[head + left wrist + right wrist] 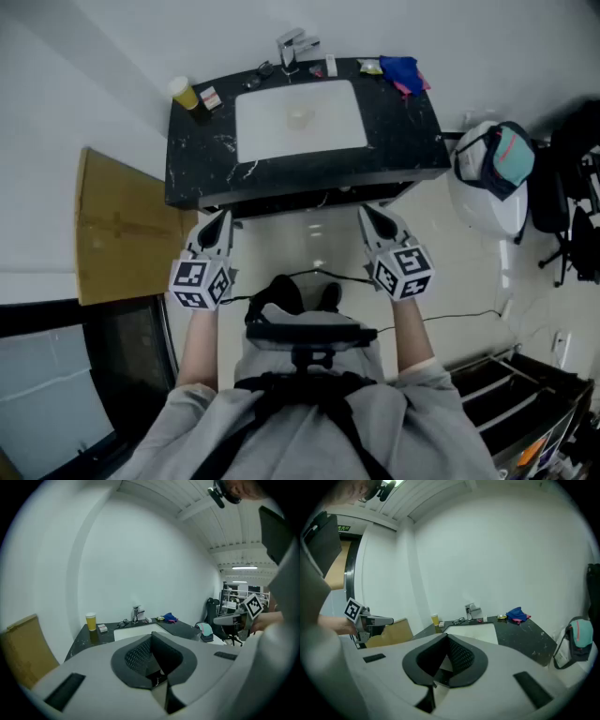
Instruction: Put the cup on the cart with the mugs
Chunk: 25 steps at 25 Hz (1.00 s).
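The cup (184, 91) is yellow with a pale rim and stands upright at the back left corner of the black marble counter (202, 164). It also shows in the left gripper view (91, 621) and, small, in the right gripper view (435, 619). My left gripper (222, 223) hangs in front of the counter's near edge, shut and holding nothing. My right gripper (368, 217) is level with it to the right, also shut and holding nothing. Both point toward the counter, well short of the cup. A black cart (511, 389) shows at the lower right; no mugs are visible on it.
A white sink (298, 117) with a faucet (295, 45) is set in the counter. A blue cloth (401, 73) lies at its back right and a small box (210, 97) beside the cup. A cardboard sheet (117, 225) leans at left. A white bin (492, 173) and office chair (562, 206) stand at right.
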Tool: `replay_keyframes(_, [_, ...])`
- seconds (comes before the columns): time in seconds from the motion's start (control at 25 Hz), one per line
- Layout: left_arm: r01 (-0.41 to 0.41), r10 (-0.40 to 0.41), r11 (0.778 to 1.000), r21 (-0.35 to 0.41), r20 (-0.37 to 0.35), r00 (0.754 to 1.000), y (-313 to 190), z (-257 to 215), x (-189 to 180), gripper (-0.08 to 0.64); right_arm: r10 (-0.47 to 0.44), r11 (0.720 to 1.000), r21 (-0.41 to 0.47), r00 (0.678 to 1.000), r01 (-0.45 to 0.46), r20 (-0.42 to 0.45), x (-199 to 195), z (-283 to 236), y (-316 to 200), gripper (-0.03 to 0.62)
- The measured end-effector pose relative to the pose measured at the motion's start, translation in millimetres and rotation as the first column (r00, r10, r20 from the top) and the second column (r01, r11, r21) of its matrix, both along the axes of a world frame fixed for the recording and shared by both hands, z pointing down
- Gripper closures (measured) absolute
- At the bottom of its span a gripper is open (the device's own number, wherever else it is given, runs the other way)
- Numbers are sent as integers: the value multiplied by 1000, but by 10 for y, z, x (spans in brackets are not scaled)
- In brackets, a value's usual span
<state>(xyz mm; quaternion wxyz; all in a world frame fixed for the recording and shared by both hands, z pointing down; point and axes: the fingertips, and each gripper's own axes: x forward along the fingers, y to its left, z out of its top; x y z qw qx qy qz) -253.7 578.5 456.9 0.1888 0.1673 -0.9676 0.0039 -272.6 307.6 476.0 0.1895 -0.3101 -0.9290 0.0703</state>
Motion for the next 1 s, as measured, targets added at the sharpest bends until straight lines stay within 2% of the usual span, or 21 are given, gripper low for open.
replay_keyframes(0.2, [-33,33,999,-30,0,999,-43,-13,-213,557,-6,1000,-3,1000,6,7,-178,-33,58,584])
replay_keyframes(0.4, [-64,64,997,-36,0,998,36,-22,-656,557,10,1000,4,1000,-10,2,-560,-30,203,584])
replay_keyframes(0.68, [-139,138,990,-29,-11,990,178,21,-1268,557,14,995,103,1000,-15,7,-1236,16,500,584])
replay_keyframes(1.0, [-232,232,972,-27,-9,973,262,84,-1898,557,71,980,185,997,-74,19,-2035,29,698,584])
